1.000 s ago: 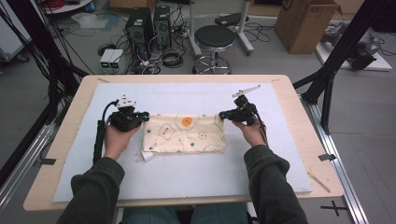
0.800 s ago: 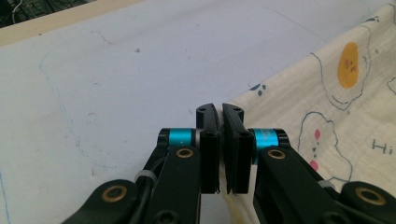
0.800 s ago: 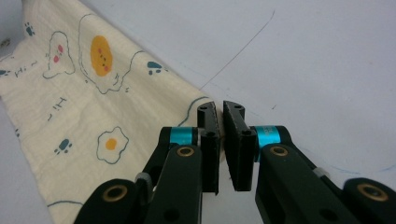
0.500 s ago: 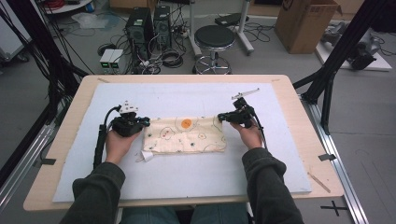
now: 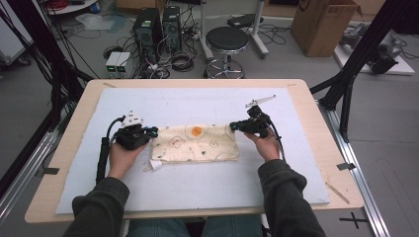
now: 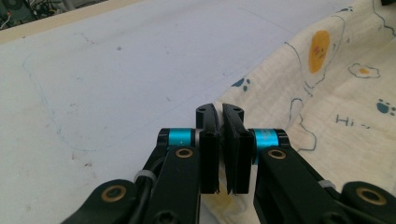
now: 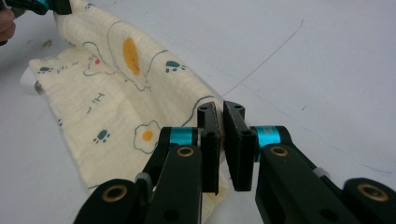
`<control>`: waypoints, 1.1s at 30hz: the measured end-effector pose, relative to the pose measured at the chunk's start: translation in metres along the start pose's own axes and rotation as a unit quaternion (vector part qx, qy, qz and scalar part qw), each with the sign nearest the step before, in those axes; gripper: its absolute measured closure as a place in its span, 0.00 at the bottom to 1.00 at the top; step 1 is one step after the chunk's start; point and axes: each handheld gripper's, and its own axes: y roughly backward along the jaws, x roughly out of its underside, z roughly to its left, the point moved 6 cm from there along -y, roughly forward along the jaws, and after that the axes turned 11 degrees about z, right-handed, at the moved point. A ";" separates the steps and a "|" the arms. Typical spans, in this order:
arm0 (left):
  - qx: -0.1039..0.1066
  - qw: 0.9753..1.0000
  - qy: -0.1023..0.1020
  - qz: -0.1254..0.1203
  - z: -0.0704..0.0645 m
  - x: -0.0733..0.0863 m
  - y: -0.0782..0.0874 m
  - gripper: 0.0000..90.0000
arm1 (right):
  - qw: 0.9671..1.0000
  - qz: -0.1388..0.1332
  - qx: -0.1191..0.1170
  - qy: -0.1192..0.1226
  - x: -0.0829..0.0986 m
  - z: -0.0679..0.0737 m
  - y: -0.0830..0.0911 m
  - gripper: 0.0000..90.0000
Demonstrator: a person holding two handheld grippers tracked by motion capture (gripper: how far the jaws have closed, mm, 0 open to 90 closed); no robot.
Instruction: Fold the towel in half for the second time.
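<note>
High view: cloth point(image 5: 195, 143) flat on white mat point(image 5: 197, 106), mid-table, long axis left to right, folded into a band. Left gripper point(image 5: 148, 132) at far left corner, right gripper point(image 5: 234, 126) at far right corner, one per end, neither nearer. Left gripper view: jaws clenched on cloth edge point(image 6: 327, 93), fabric running off to right. Right gripper view: jaws pinched on corner of cloth point(image 7: 121, 93), fabric stretching left. Likely next: pulling far edge toward near edge, across short axis. No containers on mat.
</note>
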 end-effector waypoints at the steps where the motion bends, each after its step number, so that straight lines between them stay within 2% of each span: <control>1: 0.001 1.000 -0.003 0.001 -0.001 0.000 0.001 0.94 | 1.000 0.002 0.000 0.005 0.000 0.001 0.001 0.94; 4: 0.001 1.000 -0.009 -0.009 -0.005 0.000 0.004 0.94 | 1.000 0.001 0.002 0.013 0.001 0.003 0.006 0.94; 15: 0.006 1.000 -0.020 -0.011 -0.010 0.014 0.010 0.94 | 0.999 0.007 -0.014 0.034 0.003 0.017 0.012 0.94; 23: 0.010 0.999 -0.031 -0.018 -0.018 0.022 0.014 0.93 | 0.999 0.019 -0.011 0.050 0.007 0.024 0.014 0.94; 33: 0.022 0.999 -0.045 -0.015 -0.026 0.026 0.017 0.93 | 0.999 0.009 -0.016 0.047 0.024 0.025 0.015 0.94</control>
